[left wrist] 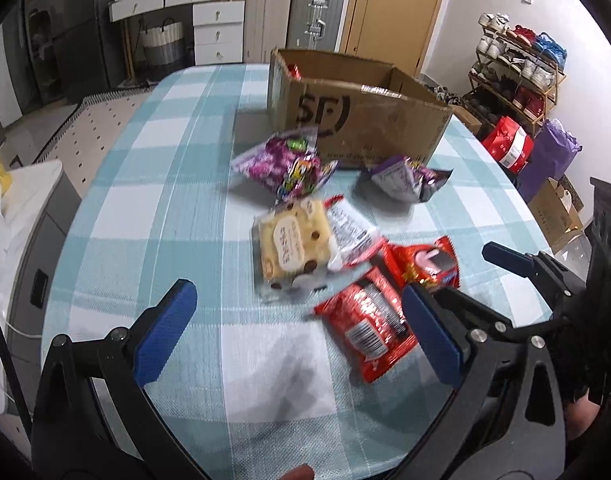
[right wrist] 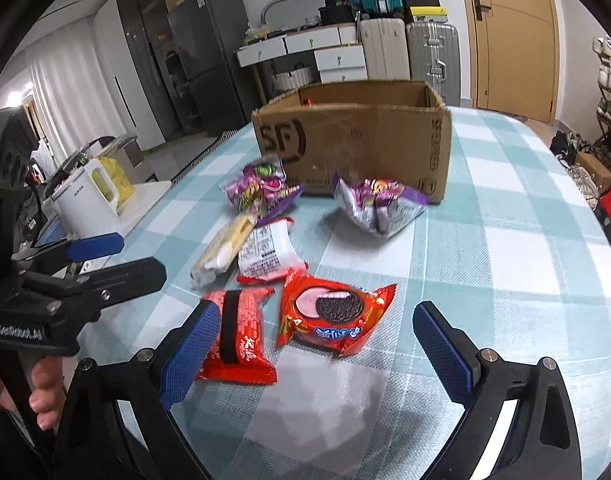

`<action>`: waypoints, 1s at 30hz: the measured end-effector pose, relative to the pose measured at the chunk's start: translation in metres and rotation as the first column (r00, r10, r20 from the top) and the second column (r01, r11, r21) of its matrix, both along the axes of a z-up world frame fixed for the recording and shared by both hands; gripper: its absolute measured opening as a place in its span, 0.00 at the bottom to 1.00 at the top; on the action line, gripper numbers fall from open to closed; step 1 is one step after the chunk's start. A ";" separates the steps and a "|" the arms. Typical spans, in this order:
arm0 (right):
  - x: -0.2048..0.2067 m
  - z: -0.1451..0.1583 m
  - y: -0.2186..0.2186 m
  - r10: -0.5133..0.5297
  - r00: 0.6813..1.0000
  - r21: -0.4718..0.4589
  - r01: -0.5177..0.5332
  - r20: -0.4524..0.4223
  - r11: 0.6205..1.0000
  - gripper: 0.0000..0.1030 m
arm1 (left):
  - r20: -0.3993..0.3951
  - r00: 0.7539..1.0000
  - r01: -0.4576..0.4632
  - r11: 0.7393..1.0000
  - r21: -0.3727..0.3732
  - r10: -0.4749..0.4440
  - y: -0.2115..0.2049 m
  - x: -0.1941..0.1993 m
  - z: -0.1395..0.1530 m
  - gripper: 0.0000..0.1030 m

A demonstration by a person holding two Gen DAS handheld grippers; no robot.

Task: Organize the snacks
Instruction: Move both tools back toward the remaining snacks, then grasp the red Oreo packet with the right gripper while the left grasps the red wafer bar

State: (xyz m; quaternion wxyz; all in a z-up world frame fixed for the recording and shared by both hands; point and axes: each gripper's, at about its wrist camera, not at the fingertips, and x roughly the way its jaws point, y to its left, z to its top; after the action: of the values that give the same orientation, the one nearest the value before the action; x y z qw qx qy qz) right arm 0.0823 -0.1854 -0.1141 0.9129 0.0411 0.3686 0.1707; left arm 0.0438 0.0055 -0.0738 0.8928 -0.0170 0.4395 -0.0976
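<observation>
Several snack packs lie on the checked tablecloth in front of an open cardboard box [left wrist: 357,120] [right wrist: 353,140]. Two purple candy bags [left wrist: 281,164] [right wrist: 377,200] are nearest the box. Closer to me are a yellow cake pack [left wrist: 293,244] [right wrist: 221,252], a white-and-red packet [left wrist: 349,232] [right wrist: 265,256], a red cookie packet [left wrist: 425,264] [right wrist: 333,316] and a red bar packet [left wrist: 369,324] [right wrist: 241,336]. My left gripper [left wrist: 301,336] [right wrist: 121,258] is open and empty, its right finger beside the bar packet. My right gripper [right wrist: 317,344] is open and empty, just short of the cookie packet.
Something red [left wrist: 294,70] shows inside the box. A white kettle [right wrist: 89,200] stands off the table's left edge. A shoe rack [left wrist: 517,64] and bags [left wrist: 509,144] are beyond the right edge. Suitcases [right wrist: 433,56] and drawers stand behind.
</observation>
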 end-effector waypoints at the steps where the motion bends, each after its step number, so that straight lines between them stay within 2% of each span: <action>1: 0.001 -0.003 0.001 0.000 1.000 -0.004 0.000 -0.007 1.000 0.96 | -0.006 1.000 -0.005 1.000 -0.001 0.005 0.002 0.000 -0.004 0.99; 8: 0.017 -0.022 0.003 -0.002 0.999 0.003 0.003 -0.054 1.000 0.96 | -0.038 0.999 -0.028 1.000 -0.009 0.027 0.010 0.003 -0.021 0.99; 14: 0.032 -0.033 0.007 0.036 0.993 0.016 -0.035 -0.116 0.999 0.94 | -0.069 0.997 -0.027 0.999 -0.023 0.026 0.011 0.004 -0.032 0.99; 16: 0.034 -0.033 0.008 0.033 0.993 0.006 -0.032 -0.110 0.999 0.82 | -0.077 0.997 -0.026 0.999 -0.022 0.024 0.011 0.005 -0.036 0.99; 18: 0.037 -0.032 0.010 0.031 0.994 -0.022 -0.034 -0.103 0.999 0.60 | -0.089 0.996 -0.025 1.000 -0.017 0.023 0.010 0.005 -0.040 0.99; 20: 0.036 -0.032 0.012 0.067 0.993 -0.022 -0.069 -0.095 0.997 0.51 | -0.096 0.995 -0.027 1.000 -0.016 0.025 0.009 0.005 -0.044 0.99; 22: 0.033 -0.032 0.011 0.108 0.991 0.009 -0.107 -0.083 0.994 0.50 | -0.101 0.994 -0.031 0.999 -0.012 0.029 0.009 0.006 -0.046 0.99; 30: 0.026 -0.027 0.002 0.099 0.994 0.045 -0.096 -0.054 0.994 0.49 | -0.100 0.995 -0.018 1.000 0.000 0.018 0.003 0.004 -0.045 0.99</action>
State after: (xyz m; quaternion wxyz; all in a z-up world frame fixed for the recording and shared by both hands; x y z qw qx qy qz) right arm 0.1087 -0.1838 -0.1415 0.8916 0.0474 0.3921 0.2216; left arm 0.0479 0.0080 -0.1186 0.8704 -0.0263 0.4835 -0.0889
